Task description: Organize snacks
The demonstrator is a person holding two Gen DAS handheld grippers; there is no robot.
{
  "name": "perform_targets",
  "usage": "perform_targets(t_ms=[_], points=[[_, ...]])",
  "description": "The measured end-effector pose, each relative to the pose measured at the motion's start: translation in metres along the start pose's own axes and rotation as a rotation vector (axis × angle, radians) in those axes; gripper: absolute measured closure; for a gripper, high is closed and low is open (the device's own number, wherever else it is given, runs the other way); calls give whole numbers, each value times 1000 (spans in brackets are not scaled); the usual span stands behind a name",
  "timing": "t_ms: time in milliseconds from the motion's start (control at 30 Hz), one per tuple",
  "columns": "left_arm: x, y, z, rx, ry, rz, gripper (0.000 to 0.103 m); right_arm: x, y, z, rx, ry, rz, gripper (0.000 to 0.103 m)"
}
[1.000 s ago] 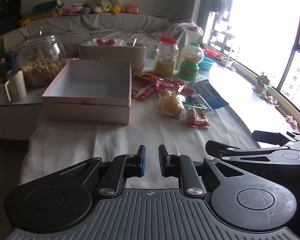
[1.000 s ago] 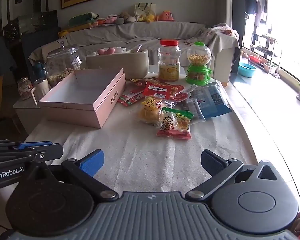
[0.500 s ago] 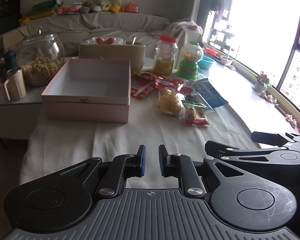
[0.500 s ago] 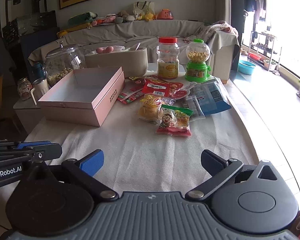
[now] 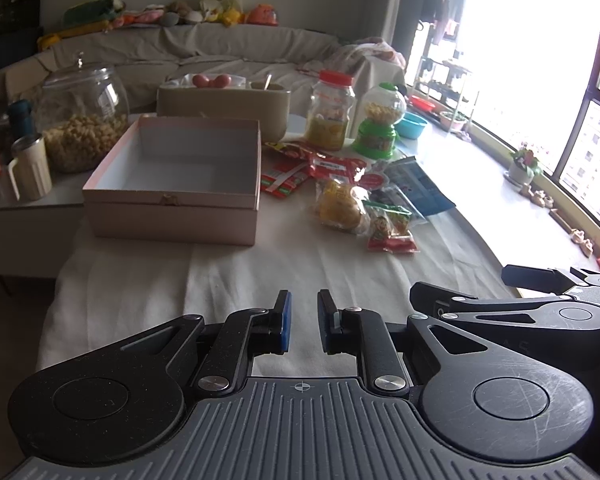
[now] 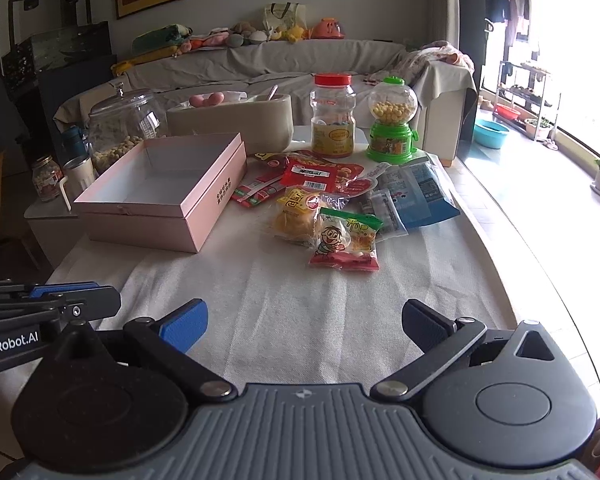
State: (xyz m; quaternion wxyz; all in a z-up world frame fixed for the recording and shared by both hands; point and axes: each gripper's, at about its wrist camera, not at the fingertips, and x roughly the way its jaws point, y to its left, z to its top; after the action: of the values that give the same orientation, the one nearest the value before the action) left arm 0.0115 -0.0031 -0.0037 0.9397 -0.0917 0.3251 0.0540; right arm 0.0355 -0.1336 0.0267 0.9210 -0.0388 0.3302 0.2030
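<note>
An open, empty pink box (image 5: 180, 184) (image 6: 160, 196) stands on the white tablecloth at the left. To its right lies a pile of snack packets: a cartoon packet (image 6: 346, 240) (image 5: 392, 230), a yellow packet (image 6: 298, 216) (image 5: 340, 206), red packets (image 6: 320, 174) (image 5: 332, 166) and a blue bag (image 6: 422, 192) (image 5: 420, 188). My left gripper (image 5: 302, 322) is nearly shut and empty, near the table's front edge. My right gripper (image 6: 304, 322) is open and empty, well short of the cartoon packet.
Behind the snacks stand a red-lidded jar (image 6: 333, 116), a green candy dispenser (image 6: 392, 124), a beige container (image 6: 236, 120) and a glass jar of nuts (image 6: 124, 128). A side table (image 5: 24, 204) with a cup is at the left. A sofa is behind.
Both grippers have drawn back and risen slightly, so the table objects look a little farther. Jaw openings are unchanged.
</note>
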Motion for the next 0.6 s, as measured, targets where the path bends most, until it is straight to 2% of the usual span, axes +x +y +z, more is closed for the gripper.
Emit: perform_targets(t_ms=[600], points=[[0,-2,-2,2,3,-5,85,-1,0,0,0,-2,-2,0]])
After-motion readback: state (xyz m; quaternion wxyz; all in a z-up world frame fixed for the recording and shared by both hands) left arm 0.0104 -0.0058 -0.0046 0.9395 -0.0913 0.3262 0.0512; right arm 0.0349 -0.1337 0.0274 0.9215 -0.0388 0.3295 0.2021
